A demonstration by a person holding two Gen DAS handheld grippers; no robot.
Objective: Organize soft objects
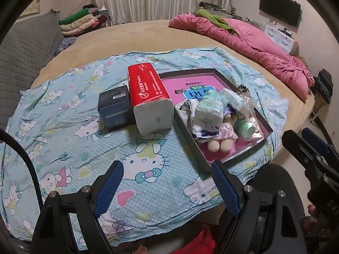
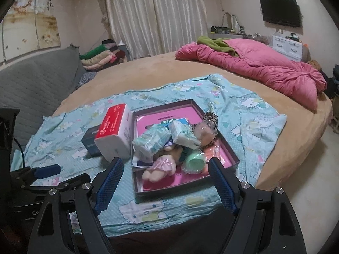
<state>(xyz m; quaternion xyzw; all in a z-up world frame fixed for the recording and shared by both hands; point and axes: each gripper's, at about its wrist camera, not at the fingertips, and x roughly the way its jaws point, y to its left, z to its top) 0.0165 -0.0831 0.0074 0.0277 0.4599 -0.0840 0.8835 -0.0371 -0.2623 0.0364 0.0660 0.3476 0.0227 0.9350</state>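
Note:
A shallow dark box with a pink floor point(image 1: 218, 76) point(image 2: 161, 114) lies on a blue cat-print cloth point(image 1: 70, 135) point(image 2: 250, 122) on the bed. Inside it are piled tissue packs point(image 1: 208, 105) point(image 2: 152, 141), a plush doll point(image 1: 220, 141) point(image 2: 161, 167), a green cup point(image 1: 244, 128) point(image 2: 193, 160) and wrapped bits. A red tissue pack point(image 1: 148, 97) point(image 2: 114, 131) and a dark small box point(image 1: 115, 110) point(image 2: 90, 142) stand left of the box. My left gripper point(image 1: 167, 188) is open over the cloth, nothing between its pads. My right gripper point(image 2: 166, 188) is open before the box's near edge, also empty.
A pink quilt point(image 1: 254, 48) point(image 2: 264, 67) with a green cloth point(image 1: 214, 19) lies at the bed's far right. Folded blankets point(image 2: 99, 57) and a grey padded headboard point(image 2: 38, 80) are to the left. The right gripper point(image 1: 313, 154) shows at the left view's right edge.

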